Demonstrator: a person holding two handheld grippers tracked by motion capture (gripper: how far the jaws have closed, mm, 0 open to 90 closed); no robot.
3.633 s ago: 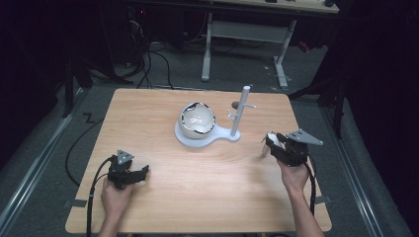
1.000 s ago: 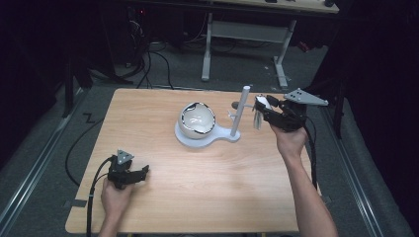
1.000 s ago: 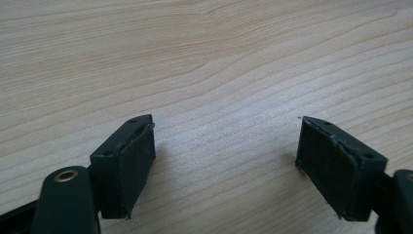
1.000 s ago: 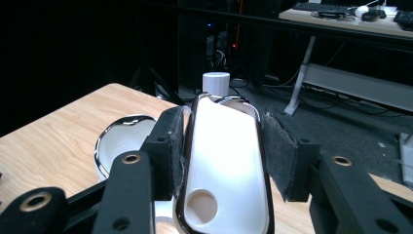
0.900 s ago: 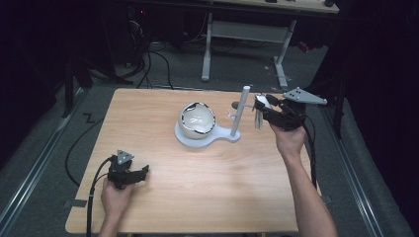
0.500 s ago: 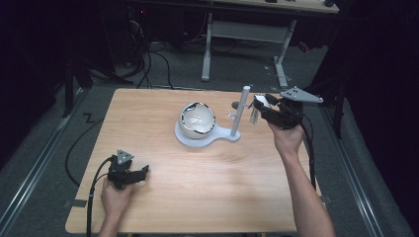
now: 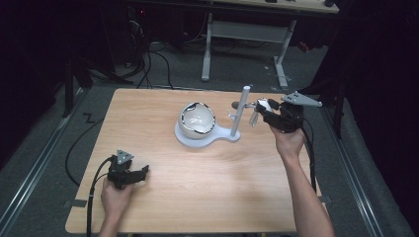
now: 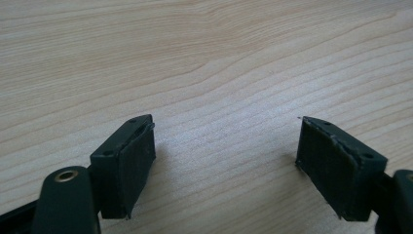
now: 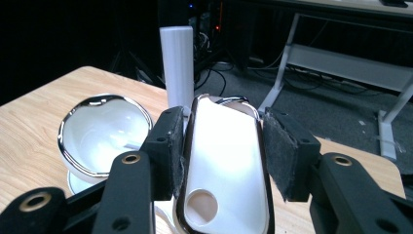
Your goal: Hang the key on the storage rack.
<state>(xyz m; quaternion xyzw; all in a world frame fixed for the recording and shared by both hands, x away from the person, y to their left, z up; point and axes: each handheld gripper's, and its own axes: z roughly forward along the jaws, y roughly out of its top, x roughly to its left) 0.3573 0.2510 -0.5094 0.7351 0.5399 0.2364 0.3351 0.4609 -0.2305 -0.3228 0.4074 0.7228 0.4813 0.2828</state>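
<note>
The right gripper (image 7: 263,109) has its fingers (image 9: 168,151) pinching a white spoon (image 9: 226,170), held just beside the stand's post (image 7: 240,111). Hanging it there looks next, needing careful alignment. The left gripper (image 7: 136,174), fingers spread, rests on the tabletop (image 7: 222,177), well apart from the post.

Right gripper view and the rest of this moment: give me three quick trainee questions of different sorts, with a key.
1. True or false: the right gripper is shut on the white spoon-like piece.
2. The left gripper is: A) open over bare table B) shut on a cable C) inside the bowl.
3. Fill in: the white post stands on the same white base as the ____.

Key: 1 true; 2 A; 3 bowl.
</note>
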